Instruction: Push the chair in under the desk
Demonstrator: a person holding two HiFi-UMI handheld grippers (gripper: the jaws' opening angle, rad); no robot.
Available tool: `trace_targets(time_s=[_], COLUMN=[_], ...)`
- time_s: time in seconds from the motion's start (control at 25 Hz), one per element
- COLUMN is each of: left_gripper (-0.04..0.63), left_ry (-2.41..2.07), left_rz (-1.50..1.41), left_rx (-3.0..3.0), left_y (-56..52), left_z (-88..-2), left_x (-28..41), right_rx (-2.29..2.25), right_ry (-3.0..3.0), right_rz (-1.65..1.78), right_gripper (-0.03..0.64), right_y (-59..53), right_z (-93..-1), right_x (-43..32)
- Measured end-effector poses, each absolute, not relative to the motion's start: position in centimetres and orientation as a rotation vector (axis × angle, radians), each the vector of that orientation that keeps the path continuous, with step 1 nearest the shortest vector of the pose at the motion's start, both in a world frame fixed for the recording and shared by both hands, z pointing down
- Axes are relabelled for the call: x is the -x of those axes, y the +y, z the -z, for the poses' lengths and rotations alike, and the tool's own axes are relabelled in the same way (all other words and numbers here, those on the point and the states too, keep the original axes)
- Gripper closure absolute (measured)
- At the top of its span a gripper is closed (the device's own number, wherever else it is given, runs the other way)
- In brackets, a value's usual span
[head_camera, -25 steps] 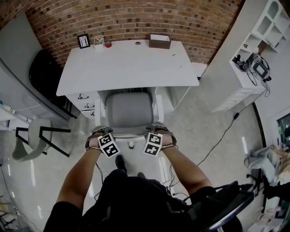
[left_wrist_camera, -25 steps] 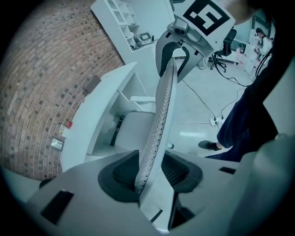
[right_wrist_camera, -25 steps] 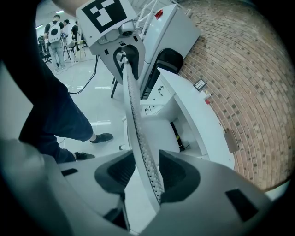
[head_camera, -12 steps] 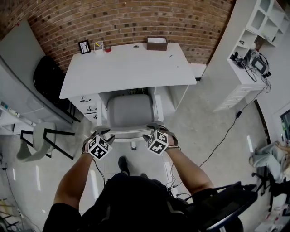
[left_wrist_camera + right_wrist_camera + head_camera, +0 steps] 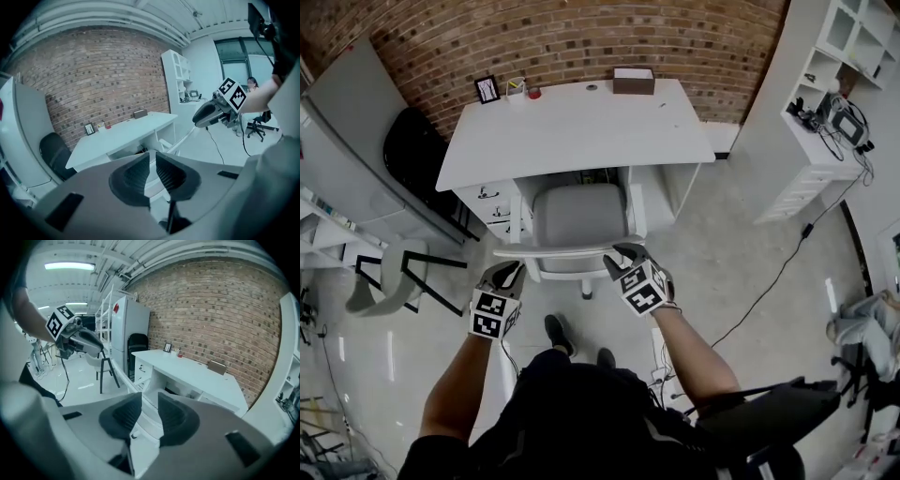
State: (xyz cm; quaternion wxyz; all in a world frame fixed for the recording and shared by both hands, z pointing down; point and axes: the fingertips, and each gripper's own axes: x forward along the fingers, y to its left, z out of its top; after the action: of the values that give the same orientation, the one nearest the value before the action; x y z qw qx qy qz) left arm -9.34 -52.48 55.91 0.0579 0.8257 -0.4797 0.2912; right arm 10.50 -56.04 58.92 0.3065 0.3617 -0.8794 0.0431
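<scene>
The grey chair stands tucked into the knee space of the white desk, its backrest rail towards me. My left gripper hovers just off the rail's left end and my right gripper just off its right end; neither touches it. Both pairs of jaws have just been closing with nothing between them. In the left gripper view the left gripper shows a narrow gap. In the right gripper view the right gripper shows a wider gap, with the chair beyond it.
A black chair and a grey stool on a black frame stand to the left. White shelving lines the right wall, and a cable runs over the floor. A brown box and a picture frame sit on the desk's far edge.
Both grippers have come off the chair's back rail, risen and rolled. Their marker cubes now face differently, and the left one has drawn back towards me.
</scene>
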Motion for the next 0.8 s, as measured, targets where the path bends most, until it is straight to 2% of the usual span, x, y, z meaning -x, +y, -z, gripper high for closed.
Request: trace_targets(time_s=[0.24, 0.36, 0.8], left_gripper=[0.586, 0.586, 0.588], left_ry=[-1.521, -1.547, -1.703], left_rz=[-0.649, -0.522, -0.185], left_rx=[-2.464, -2.453, -2.454], left_y=[-50.2, -49.7, -47.9], left_z=[-53.5, -52.2, -44.7], left_x=[10.6, 11.7, 17.8], right_rx=[-1.044, -1.096, -1.369], right_ry=[-2.375, -2.401, -2.493], right_rz=[-0.1, -0.099, -0.214], right_gripper=[0.546, 0.57, 0.596], right_y=[-55.0, -54.5, -52.8], right_z=[-56.4, -55.0, -48.1], right_x=[-10.0, -9.6, -6.4])
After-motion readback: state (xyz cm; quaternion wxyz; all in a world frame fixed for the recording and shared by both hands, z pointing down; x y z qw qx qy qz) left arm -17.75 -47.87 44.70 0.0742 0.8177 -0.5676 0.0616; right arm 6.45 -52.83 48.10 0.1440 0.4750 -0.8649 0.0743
